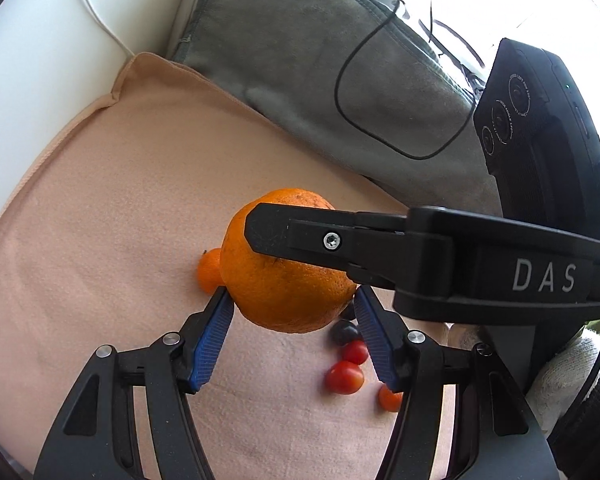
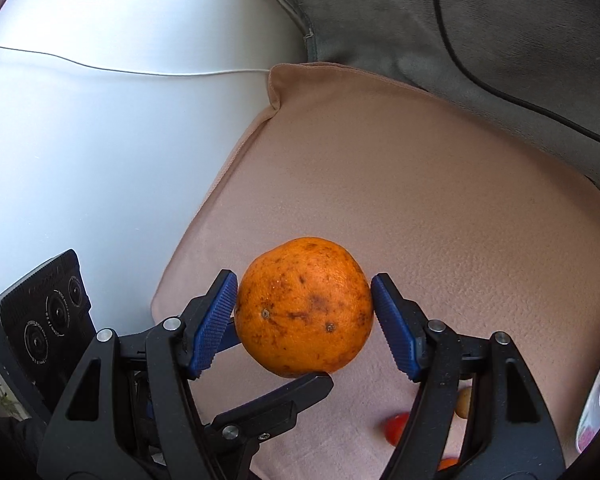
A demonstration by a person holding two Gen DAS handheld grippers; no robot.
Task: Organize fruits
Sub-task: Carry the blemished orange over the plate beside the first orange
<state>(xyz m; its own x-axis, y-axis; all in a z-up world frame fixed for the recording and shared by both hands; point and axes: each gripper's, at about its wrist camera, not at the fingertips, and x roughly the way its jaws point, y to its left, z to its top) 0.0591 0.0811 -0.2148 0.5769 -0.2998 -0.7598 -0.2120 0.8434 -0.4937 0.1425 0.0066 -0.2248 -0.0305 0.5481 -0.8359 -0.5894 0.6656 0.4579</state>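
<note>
**Both jaws meet on one orange**

Jaws of the left gripper (image 1: 294,304) clamp the orange (image 1: 288,276) from both sides above the peach cloth (image 1: 112,216). Right gripper (image 2: 304,308) also touches it with its left pad; its right pad's contact is unclear. "DAS" is printed on the right gripper's side. Cherry tomatoes (image 1: 345,377) lie below.
</note>
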